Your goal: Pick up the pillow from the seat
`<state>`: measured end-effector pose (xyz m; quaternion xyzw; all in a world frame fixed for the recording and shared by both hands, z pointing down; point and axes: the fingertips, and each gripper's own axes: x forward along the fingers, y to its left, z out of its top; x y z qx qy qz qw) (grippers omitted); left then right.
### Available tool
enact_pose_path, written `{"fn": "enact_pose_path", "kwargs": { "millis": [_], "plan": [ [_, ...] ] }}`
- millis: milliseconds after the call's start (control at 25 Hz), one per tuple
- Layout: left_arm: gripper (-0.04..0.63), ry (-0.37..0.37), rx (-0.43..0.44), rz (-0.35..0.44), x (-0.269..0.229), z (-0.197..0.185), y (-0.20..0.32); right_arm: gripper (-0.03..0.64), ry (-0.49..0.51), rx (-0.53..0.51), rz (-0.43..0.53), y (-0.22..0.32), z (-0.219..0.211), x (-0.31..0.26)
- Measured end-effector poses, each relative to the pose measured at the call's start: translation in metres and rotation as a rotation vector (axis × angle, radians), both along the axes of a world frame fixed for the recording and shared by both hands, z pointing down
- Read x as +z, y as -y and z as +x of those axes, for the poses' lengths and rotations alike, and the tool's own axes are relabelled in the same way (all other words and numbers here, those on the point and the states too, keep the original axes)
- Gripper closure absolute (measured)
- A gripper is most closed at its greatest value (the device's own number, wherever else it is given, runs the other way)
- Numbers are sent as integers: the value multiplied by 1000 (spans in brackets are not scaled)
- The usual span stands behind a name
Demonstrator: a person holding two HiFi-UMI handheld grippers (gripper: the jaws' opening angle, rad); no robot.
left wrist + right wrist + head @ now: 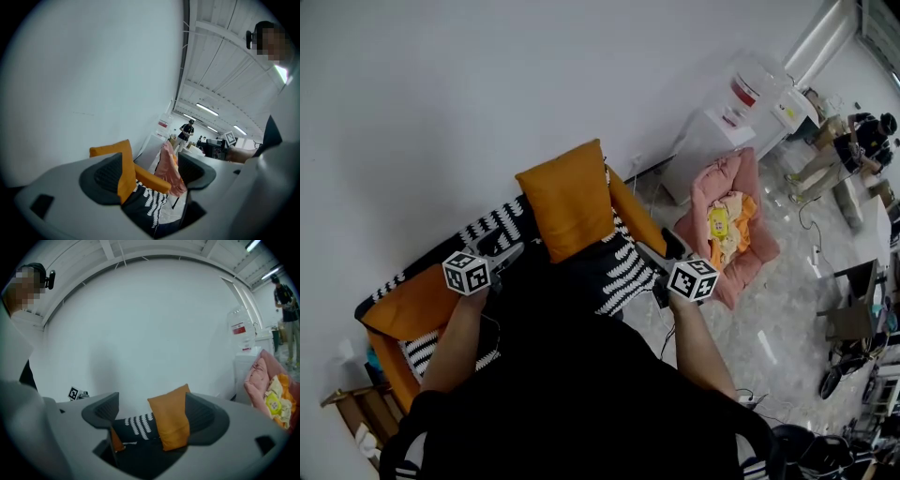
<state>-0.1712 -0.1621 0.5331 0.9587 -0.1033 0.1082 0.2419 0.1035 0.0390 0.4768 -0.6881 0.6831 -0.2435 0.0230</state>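
An orange pillow (572,197) stands upright against the back of an armchair (412,305) with orange arms and a black-and-white patterned cover. My left gripper (514,251) hovers at the pillow's lower left and my right gripper (668,246) at its lower right, neither touching it. In the left gripper view the left gripper (150,173) is open, and the pillow (125,173) shows beyond its left jaw, over the seat (145,201). In the right gripper view the right gripper (152,416) is open, with the pillow (171,423) farther off between its jaws.
A pink chair (755,244) heaped with cloth and a yellow toy stands right of the armchair. Behind it is a water dispenser (741,103) by the white wall. A person (862,141) stands far right. A wooden stand (356,412) sits at lower left.
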Motion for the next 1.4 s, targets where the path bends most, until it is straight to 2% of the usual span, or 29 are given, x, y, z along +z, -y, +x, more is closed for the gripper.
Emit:
{"fn": "enact_pose_path", "kwargs": {
  "millis": [520, 1400],
  "plan": [
    [222, 25, -53, -5, 7, 9, 18, 187, 21, -74, -12, 41, 18, 16],
    [222, 76, -175, -55, 28, 72, 64, 187, 56, -194, -76, 122, 108, 46]
  ]
}}
